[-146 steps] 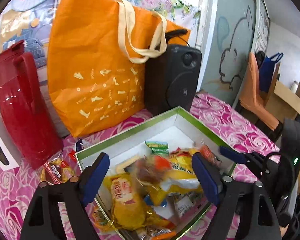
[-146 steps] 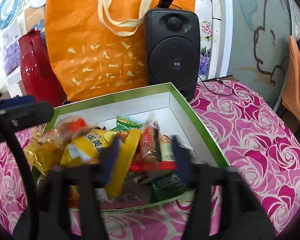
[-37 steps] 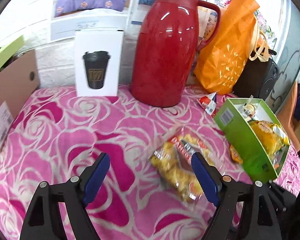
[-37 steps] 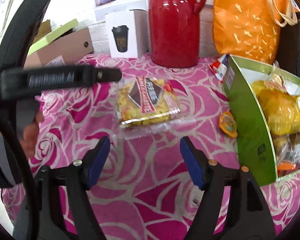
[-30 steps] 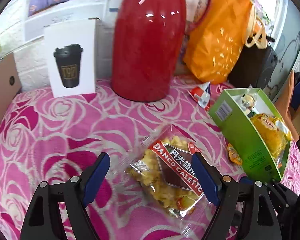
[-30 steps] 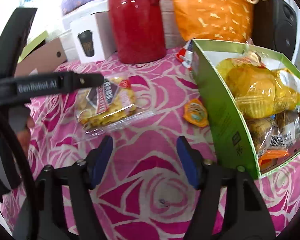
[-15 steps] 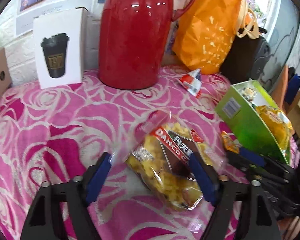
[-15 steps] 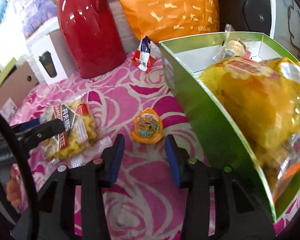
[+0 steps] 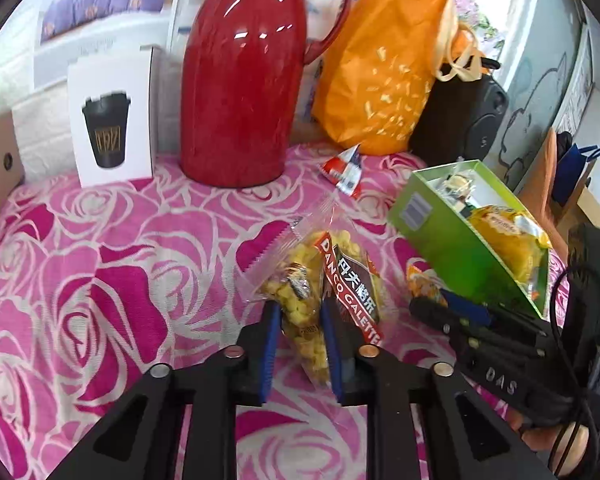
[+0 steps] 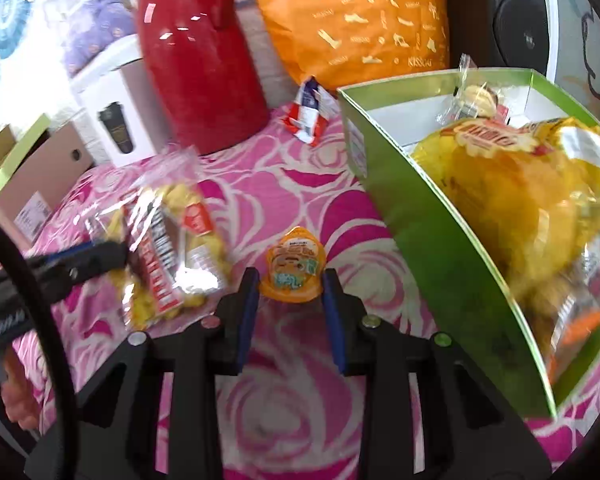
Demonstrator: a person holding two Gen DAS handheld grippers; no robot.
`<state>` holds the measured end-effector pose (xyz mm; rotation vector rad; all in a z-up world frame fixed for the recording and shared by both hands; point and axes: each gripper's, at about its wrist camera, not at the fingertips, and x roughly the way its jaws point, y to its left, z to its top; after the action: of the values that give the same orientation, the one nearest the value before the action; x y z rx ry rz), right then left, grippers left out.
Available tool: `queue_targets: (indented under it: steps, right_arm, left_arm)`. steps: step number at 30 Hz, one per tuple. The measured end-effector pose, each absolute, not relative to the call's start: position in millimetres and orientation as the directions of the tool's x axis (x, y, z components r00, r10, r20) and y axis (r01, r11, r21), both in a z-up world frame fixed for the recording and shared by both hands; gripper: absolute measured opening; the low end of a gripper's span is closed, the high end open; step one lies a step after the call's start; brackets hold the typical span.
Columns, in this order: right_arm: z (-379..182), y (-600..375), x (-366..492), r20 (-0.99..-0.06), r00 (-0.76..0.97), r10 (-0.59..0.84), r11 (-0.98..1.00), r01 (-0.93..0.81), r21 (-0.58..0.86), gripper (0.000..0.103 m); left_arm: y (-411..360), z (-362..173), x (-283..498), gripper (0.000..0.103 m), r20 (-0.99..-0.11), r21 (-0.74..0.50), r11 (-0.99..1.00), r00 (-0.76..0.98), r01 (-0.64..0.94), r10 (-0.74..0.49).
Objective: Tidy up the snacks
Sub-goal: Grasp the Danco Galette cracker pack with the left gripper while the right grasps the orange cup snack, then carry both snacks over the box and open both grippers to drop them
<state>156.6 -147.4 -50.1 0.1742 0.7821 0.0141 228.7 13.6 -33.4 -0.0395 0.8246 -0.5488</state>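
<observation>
My left gripper (image 9: 300, 320) is shut on the clear Danco Galette bag of yellow snacks (image 9: 328, 280), pinching its near end; the bag also shows in the right wrist view (image 10: 168, 248), lifted at a tilt. My right gripper (image 10: 288, 288) has its jaws close on both sides of a small orange jelly cup (image 10: 294, 266) on the pink cloth; whether the pads touch it is unclear. The green box (image 10: 440, 240) full of snack bags stands at the right, also in the left wrist view (image 9: 452, 248). A red and white packet (image 10: 310, 114) lies behind it.
A red thermos (image 9: 248, 80), an orange tote bag (image 9: 384, 64), a black speaker (image 9: 464, 120) and a white coffee-cup box (image 9: 112, 120) line the back. A cardboard box (image 10: 40, 176) stands at the left edge of the table.
My left gripper closed on the Danco bag and raised it. My right gripper moved in on the orange jelly cup and narrowed its jaws around it.
</observation>
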Motion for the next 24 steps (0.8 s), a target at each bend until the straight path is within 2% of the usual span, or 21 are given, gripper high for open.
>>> queue_targets:
  steps: [6, 13, 20, 24]
  right_arm:
    - [-24, -143, 123, -0.651, 0.751, 0.111, 0.988, -0.013, 0.155, 0.034]
    - [10, -157, 90, -0.565, 0.814, 0.132, 0.986, -0.049, 0.16, 0.034]
    - [36, -206, 71, -0.496, 0.866, 0.057, 0.988, 0.024, 0.155, 0.034]
    - [45, -249, 67, -0.469, 0.883, -0.015, 0.984, 0.097, 0.151, 0.034]
  left_arm:
    - [5, -8, 205, 0.015, -0.674, -0.182, 0.868, 0.584, 0.463, -0.453]
    - [-7, 37, 181, 0.015, -0.619, -0.157, 0.864, 0.634, 0.478, -0.463]
    - [-52, 92, 167, 0.015, -0.536, -0.12, 0.824, 0.662, 0.554, -0.524]
    - [-94, 105, 167, 0.015, -0.516, -0.112, 0.788, 0.642, 0.605, -0.566]
